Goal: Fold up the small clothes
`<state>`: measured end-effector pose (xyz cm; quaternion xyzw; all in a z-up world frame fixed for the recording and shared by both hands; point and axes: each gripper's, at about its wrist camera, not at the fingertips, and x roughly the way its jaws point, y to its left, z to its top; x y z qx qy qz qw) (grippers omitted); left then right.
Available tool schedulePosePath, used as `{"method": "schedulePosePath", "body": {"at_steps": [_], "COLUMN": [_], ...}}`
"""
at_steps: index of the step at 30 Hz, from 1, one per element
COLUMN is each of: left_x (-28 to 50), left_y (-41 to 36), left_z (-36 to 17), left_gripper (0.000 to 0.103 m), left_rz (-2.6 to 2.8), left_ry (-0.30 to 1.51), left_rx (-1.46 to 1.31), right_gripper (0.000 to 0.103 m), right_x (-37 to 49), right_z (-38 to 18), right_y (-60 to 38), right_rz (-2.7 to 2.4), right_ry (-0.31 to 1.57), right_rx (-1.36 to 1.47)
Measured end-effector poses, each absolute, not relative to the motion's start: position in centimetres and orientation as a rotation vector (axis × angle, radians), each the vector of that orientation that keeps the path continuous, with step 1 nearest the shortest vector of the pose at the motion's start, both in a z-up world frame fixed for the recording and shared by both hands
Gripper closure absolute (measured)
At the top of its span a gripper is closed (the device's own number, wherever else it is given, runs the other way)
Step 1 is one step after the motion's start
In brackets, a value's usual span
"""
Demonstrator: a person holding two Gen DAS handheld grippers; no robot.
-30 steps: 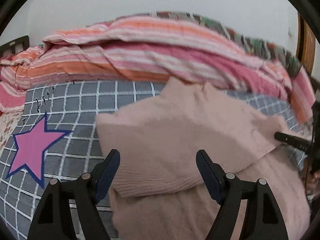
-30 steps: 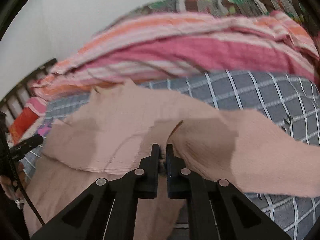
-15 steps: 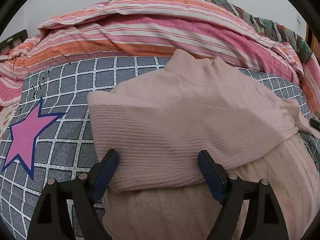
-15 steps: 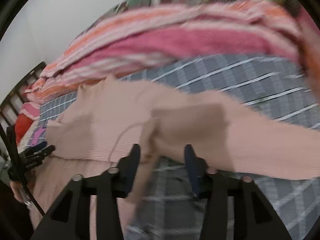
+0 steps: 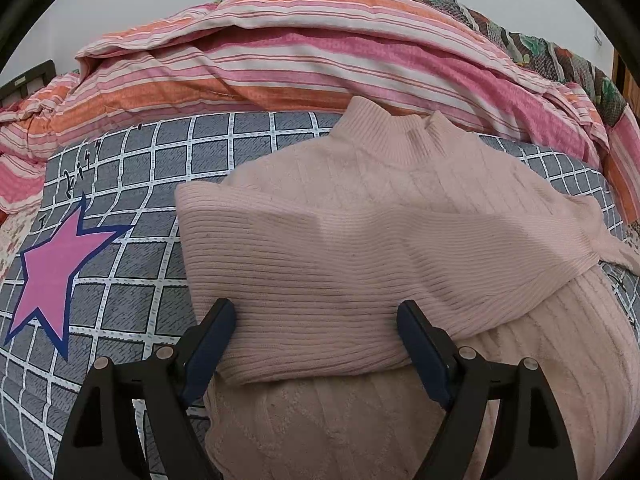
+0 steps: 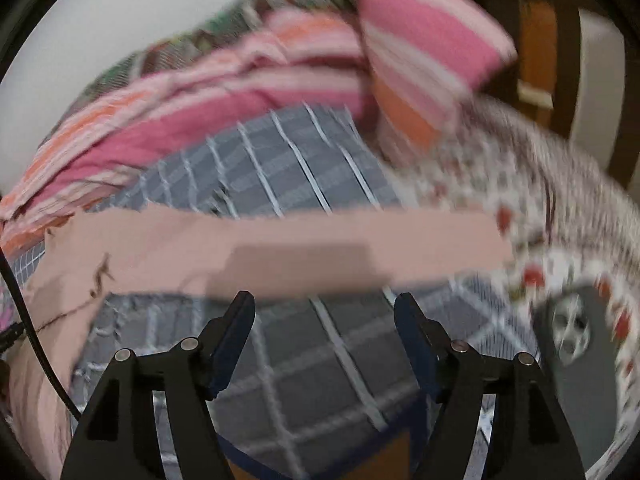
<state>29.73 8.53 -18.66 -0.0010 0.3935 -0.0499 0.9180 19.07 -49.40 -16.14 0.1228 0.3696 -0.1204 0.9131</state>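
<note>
Through the left wrist camera I saw my left gripper spread wide above the pink ribbed sweater, pinching nothing. The sweater lay on the grey checked bedsheet, one sleeve folded across its body, collar toward the striped quilt.

Through the blurred right wrist camera, my right gripper had just been opening and stood spread, empty, over bare bedsheet; the sweater's other sleeve stretched just beyond its fingertips, a phone at right.
</note>
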Motion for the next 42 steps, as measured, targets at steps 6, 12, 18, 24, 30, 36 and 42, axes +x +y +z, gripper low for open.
{"method": "schedulePosePath", "body": {"at_steps": [6,12,18,24,30,36,42], "left_x": [29.7,29.7,29.6,29.6,29.4,29.0,27.6], "left_y": [8.7,8.8,8.7,8.8,8.9,9.2,11.0], "left_z": [-18.6,-18.6,-18.6,-18.6,-18.4,-18.2,-17.3], "left_gripper": [0.021,0.021,0.020,0.020,0.019,0.019,0.019], "left_rz": [-0.111,-0.114,-0.115,-0.119,-0.123,-0.108,-0.034], "left_ry": [0.807,0.805,0.803,0.797,0.788,0.781,0.732], "left_rx": [-0.017,-0.028,-0.035,-0.040,-0.057,-0.069,-0.125], "right_gripper": [0.032,0.032,0.051,0.096,0.097,0.097,0.097], "right_x": [20.5,21.8,23.2,23.3,21.9,22.1,23.0], "right_z": [-17.6,-18.0,-17.9,-17.2,-14.7,-12.4,-9.8], "right_y": [-50.8,-53.2,-54.0,-53.5,-50.8,-45.6,-38.8], "right_rz": [-0.294,-0.322,-0.357,-0.353,-0.387,-0.359,-0.284], "right_ry": [0.796,0.799,0.793,0.712,0.582,0.568,0.557], "right_rx": [0.304,0.394,0.403,0.336,0.196,0.116,0.076]}}
